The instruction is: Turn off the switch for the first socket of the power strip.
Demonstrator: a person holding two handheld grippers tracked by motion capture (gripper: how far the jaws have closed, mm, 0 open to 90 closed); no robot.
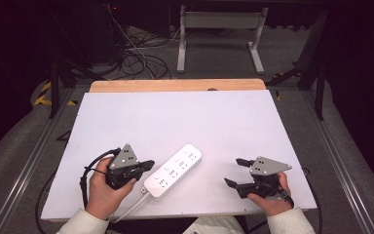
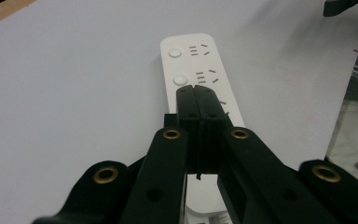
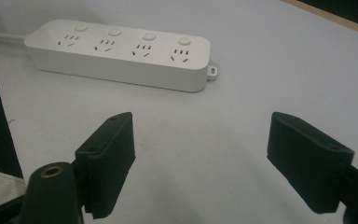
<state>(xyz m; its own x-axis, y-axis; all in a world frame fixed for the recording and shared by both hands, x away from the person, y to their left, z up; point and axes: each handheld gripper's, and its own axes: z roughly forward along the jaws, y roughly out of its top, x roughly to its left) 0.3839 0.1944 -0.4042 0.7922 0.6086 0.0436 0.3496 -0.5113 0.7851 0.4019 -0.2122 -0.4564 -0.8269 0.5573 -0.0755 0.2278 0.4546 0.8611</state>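
A white power strip [image 1: 173, 170] with several sockets and round buttons lies at an angle near the front of the white table [image 1: 185, 122]; its cable [image 1: 129, 209] runs off the front edge. My left gripper [image 1: 148, 165] is shut with nothing between its jaws, its tips just over the strip's near end [image 2: 193, 63]. My right gripper [image 1: 236, 171] stands open to the right of the strip, apart from it. In the right gripper view the strip [image 3: 121, 53] lies ahead of the spread fingers [image 3: 109, 158].
The white board rests on a wooden tabletop whose strip [image 1: 175, 86] shows along the far edge. Beyond it are white table legs [image 1: 181, 44] and tangled cables [image 1: 136, 58] on the floor.
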